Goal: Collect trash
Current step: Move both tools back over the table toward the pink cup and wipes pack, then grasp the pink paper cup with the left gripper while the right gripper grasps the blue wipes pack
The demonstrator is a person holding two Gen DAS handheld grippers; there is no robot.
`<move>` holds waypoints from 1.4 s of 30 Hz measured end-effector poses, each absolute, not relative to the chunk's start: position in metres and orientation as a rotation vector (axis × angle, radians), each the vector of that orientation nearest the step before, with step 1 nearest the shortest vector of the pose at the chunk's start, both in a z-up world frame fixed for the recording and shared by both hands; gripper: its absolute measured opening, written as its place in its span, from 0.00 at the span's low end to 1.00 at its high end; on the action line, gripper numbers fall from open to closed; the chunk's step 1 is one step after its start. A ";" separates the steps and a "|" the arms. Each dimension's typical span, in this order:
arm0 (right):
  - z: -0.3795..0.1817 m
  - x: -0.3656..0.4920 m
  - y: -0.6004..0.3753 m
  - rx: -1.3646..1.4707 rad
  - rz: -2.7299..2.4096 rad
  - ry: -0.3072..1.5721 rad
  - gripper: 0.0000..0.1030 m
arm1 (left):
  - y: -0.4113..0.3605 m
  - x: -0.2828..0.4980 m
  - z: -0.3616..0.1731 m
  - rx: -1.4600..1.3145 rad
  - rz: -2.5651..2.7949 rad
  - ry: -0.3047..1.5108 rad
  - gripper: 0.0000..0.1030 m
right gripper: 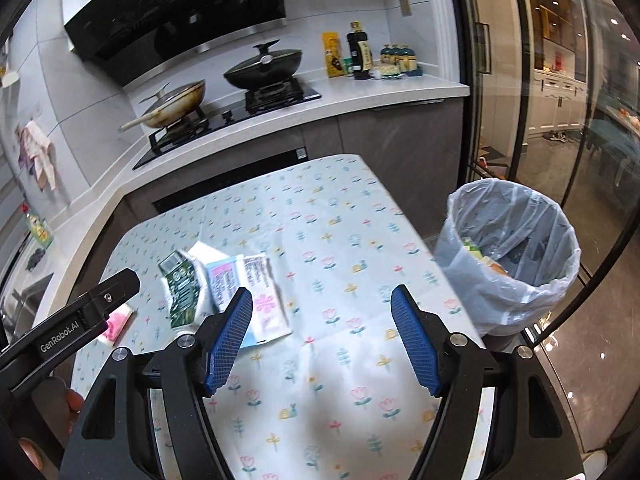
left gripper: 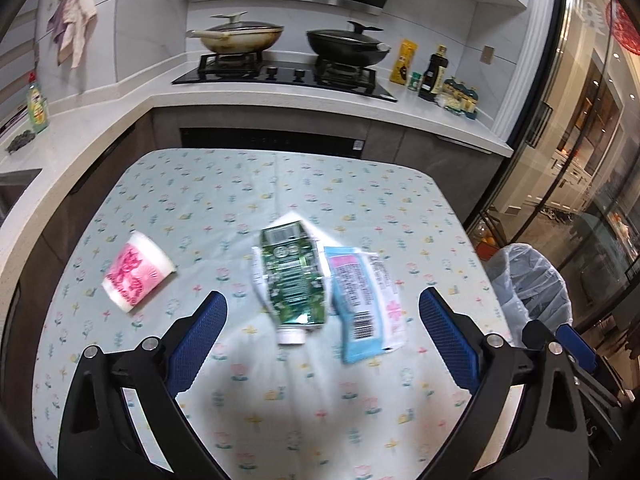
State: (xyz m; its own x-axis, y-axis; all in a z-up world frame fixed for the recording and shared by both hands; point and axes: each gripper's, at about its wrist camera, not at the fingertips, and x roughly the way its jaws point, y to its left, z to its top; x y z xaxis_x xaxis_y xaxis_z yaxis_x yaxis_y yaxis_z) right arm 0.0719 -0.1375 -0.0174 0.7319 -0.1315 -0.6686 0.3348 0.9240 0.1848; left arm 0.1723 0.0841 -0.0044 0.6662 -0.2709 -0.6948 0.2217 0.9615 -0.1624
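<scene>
Both claws wide open, empty: left claw point(left gripper: 322, 340) above green pouch point(left gripper: 291, 276), right claw point(right gripper: 322, 340) nearer lined bin point(right gripper: 516, 256). Blue-pink wrapper point(left gripper: 366, 300) touching pouch's right edge, possibly overlapping; pink cup point(left gripper: 136, 274) left, apart.

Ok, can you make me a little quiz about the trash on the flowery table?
1. True or false: the pink paper cup is standing upright.
2. Which lies closest to the bin? A the cup, B the green pouch, C the blue and white wrapper.
3. Fill in: both the left gripper and the right gripper are ____ and hold nothing.

Key:
1. False, it lies on its side on the table.
2. C.
3. Open.
</scene>
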 end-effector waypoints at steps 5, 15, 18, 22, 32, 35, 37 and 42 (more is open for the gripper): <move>-0.025 0.087 -0.111 0.276 -0.230 0.739 0.67 | 0.125 0.182 -0.018 -0.085 -0.221 0.820 0.90; -0.057 0.122 -0.077 0.241 -0.197 0.820 0.67 | 0.196 0.206 -0.045 -0.069 -0.100 0.857 0.90; -0.067 0.133 -0.073 0.233 -0.198 0.845 0.67 | 0.210 0.216 -0.053 -0.053 -0.073 0.862 0.90; -0.080 0.149 -0.072 0.222 -0.208 0.872 0.67 | 0.224 0.231 -0.065 -0.046 -0.050 0.877 0.90; -0.106 0.186 -0.073 0.214 -0.236 0.913 0.72 | 0.247 0.270 -0.099 -0.032 -0.041 0.936 0.90; -0.114 0.195 -0.073 0.212 -0.239 0.926 0.73 | 0.249 0.279 -0.107 -0.025 -0.052 0.951 0.90; -0.119 0.200 -0.072 0.206 -0.242 0.934 0.74 | 0.249 0.285 -0.114 -0.016 -0.059 0.964 0.90; -0.129 0.211 -0.076 0.204 -0.256 0.943 0.76 | 0.247 0.296 -0.128 -0.026 -0.091 0.996 0.90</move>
State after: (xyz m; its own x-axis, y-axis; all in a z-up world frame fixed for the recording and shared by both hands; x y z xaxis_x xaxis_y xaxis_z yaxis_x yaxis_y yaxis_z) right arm 0.2106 -0.0759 -0.1285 0.5610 -0.1271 -0.8180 0.3041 0.9507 0.0608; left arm 0.2956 0.2465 -0.1276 0.5405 -0.0888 -0.8366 0.0649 0.9959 -0.0638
